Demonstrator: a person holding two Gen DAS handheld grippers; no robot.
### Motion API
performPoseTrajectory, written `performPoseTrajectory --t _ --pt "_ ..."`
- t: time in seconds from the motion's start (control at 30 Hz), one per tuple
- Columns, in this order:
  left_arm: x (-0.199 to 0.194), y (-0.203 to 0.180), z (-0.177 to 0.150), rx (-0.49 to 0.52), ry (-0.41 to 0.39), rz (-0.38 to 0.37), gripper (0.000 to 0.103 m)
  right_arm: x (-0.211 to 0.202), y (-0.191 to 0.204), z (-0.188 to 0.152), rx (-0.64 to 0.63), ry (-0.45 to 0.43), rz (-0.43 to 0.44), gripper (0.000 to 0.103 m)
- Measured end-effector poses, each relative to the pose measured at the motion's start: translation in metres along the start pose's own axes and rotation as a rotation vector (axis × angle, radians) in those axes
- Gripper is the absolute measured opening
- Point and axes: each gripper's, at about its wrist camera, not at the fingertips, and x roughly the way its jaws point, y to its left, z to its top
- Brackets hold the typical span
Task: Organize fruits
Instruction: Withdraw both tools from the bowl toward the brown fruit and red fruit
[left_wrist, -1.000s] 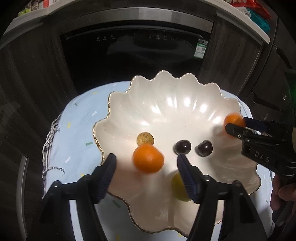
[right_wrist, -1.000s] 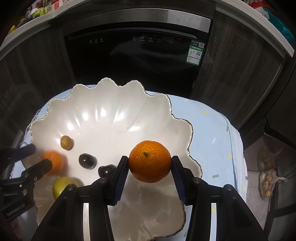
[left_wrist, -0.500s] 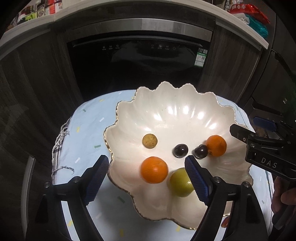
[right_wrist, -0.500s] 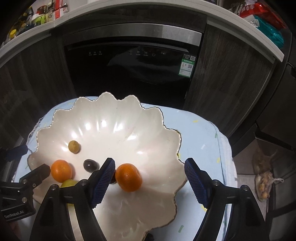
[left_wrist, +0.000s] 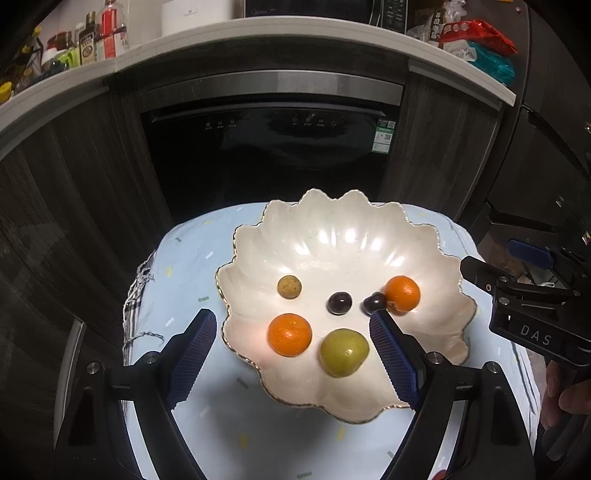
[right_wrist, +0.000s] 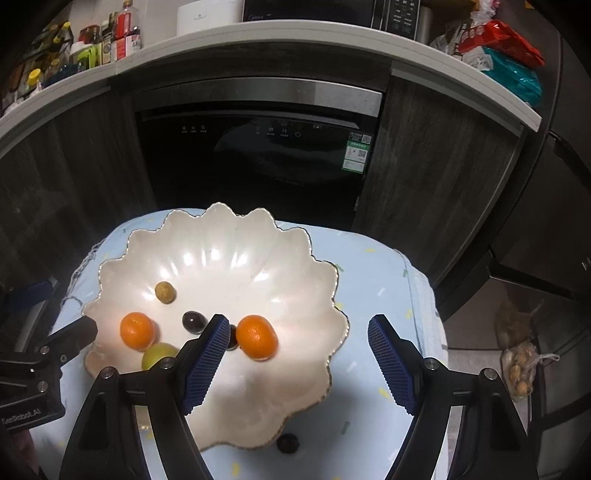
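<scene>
A white scalloped bowl (left_wrist: 332, 236) (right_wrist: 229, 243) holds two oranges (left_wrist: 290, 334) (left_wrist: 402, 293), a green fruit (left_wrist: 343, 352), two dark round fruits (left_wrist: 339, 302) (left_wrist: 373, 302) and a small tan fruit (left_wrist: 289, 287). In the right wrist view the oranges (right_wrist: 137, 330) (right_wrist: 256, 336) and the tan fruit (right_wrist: 165, 291) show too. A dark fruit (right_wrist: 288, 443) lies on the cloth in front of the bowl. My left gripper (left_wrist: 291, 360) is open and empty above the bowl's near edge. My right gripper (right_wrist: 297, 363) is open and empty above the bowl's right rim.
The bowl sits on a small table under a light blue cloth (left_wrist: 184, 266). A black dishwasher (left_wrist: 266, 147) and dark cabinets stand behind. The counter above (right_wrist: 258, 33) carries bottles and packets. A bag of small fruit (right_wrist: 521, 365) lies on the floor at right.
Both grippers dropped their oranges into the bowl, opened wide and pulled back upward. The oranges have come to rest.
</scene>
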Motion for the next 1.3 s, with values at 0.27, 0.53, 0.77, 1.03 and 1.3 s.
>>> performPoseTrajectory --t 0.27,0.53,0.77,1.03,1.3 --pt "-0.021 -0.008 -0.007 0.010 -0.020 -0.005 0.085 -0.025 -0.005 -0.013 0.013 -0.020 -0.007 0.078" --pt "-0.042 -0.022 -0.023 0.038 -0.037 -0.011 0.085 -0.045 -0.011 -0.033 0.031 -0.024 -0.011 0.078" --pt "-0.057 -0.036 -0.041 0.063 -0.039 -0.023 0.085 -0.059 -0.018 -0.053 0.050 -0.019 -0.003 0.078" --pt "-0.064 -0.046 -0.062 0.084 -0.029 -0.032 0.085 -0.068 -0.021 -0.075 0.058 -0.010 0.006 0.078" --pt "-0.068 -0.053 -0.083 0.102 -0.026 -0.041 0.085 -0.073 -0.022 -0.096 0.054 0.004 0.010 0.078"
